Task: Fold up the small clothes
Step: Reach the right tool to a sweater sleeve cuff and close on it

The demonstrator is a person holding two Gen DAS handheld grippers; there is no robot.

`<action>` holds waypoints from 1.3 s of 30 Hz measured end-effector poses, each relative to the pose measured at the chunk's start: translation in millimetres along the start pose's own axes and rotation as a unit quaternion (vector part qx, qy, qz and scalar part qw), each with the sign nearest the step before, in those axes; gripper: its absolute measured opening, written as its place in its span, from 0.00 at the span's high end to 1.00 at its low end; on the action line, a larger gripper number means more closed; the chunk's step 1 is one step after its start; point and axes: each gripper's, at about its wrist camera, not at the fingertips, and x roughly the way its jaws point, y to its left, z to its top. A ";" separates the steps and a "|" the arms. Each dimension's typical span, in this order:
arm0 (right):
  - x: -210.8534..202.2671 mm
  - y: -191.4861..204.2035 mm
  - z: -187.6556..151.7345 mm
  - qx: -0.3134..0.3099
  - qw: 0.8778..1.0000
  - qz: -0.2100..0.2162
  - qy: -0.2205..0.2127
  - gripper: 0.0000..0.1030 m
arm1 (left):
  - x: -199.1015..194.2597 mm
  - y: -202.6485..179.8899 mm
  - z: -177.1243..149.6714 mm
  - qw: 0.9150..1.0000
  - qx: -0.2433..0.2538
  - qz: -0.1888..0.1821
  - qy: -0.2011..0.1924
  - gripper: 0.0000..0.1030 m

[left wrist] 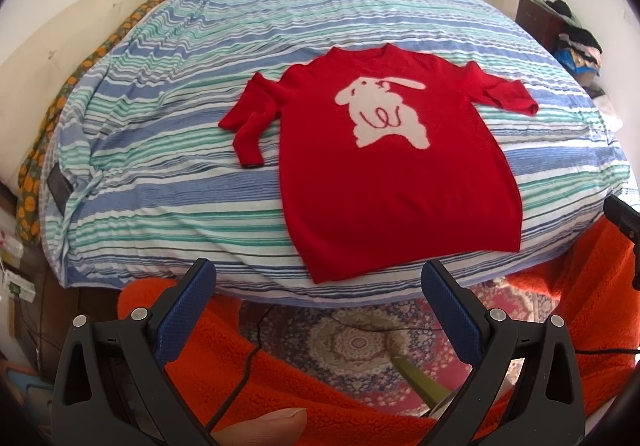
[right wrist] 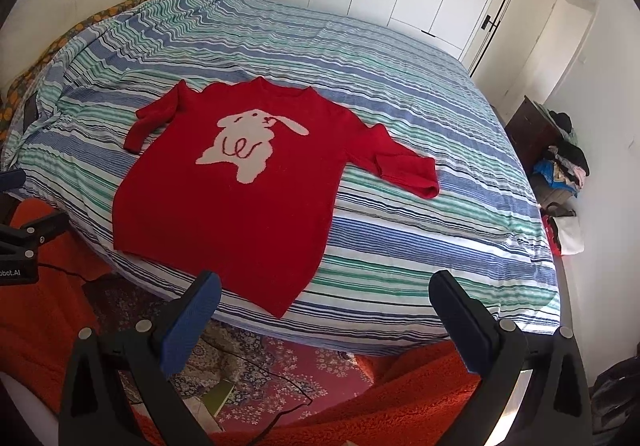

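The left tongs (left wrist: 319, 282) hung released, jaws spread wide, held off the near edge of the bed (left wrist: 168, 150) and aimed at the hem of the red sweater (left wrist: 384, 182). The right tongs (right wrist: 325, 296) were likewise released and gripped nothing, poised over the patterned rug (right wrist: 256, 370) just short of the mattress. The sweater lay flat on the striped bedspread, front up with its white rabbit motif (left wrist: 386, 112) showing, both sleeves bent out to the sides, neck pointing away.

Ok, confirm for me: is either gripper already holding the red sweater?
No, the red sweater lies flat on the striped bedspread, both grippers open and short of it.
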 end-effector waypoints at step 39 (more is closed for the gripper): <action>272.0 -295.8 74.8 0.265 0.963 0.050 0.008 0.91 | 37.2 1.8 6.1 0.997 -0.029 0.011 0.063 0.01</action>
